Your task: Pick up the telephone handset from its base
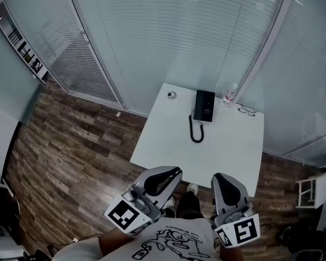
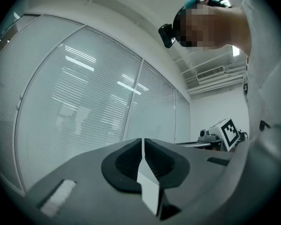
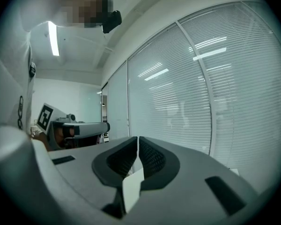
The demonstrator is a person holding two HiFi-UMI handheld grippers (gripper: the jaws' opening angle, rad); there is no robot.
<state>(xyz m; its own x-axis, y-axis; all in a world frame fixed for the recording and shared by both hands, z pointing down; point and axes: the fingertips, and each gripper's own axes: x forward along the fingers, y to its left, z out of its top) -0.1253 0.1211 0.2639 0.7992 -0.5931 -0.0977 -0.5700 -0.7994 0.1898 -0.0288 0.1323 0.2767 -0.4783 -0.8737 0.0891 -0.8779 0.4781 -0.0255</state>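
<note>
A black telephone [image 1: 205, 105] lies at the far side of the white table [image 1: 168, 140], its coiled cord [image 1: 196, 131] looping toward me; I cannot make out the handset apart from the base. Both grippers hang near my body, short of the table's near edge and well away from the phone. My left gripper [image 1: 170, 174] shows its pads closed to a thin slit in the left gripper view [image 2: 143, 146], with nothing between them. My right gripper [image 1: 221, 179] likewise has its pads together and empty in the right gripper view [image 3: 137, 144]. Neither gripper view shows the phone.
On the table's far edge stand a small bottle [image 1: 230, 94], a pair of glasses [image 1: 248, 111] and a small round object [image 1: 171, 95]. Glass walls with blinds [image 1: 168, 31] close in behind the table. Wood floor [image 1: 76, 156] lies to the left.
</note>
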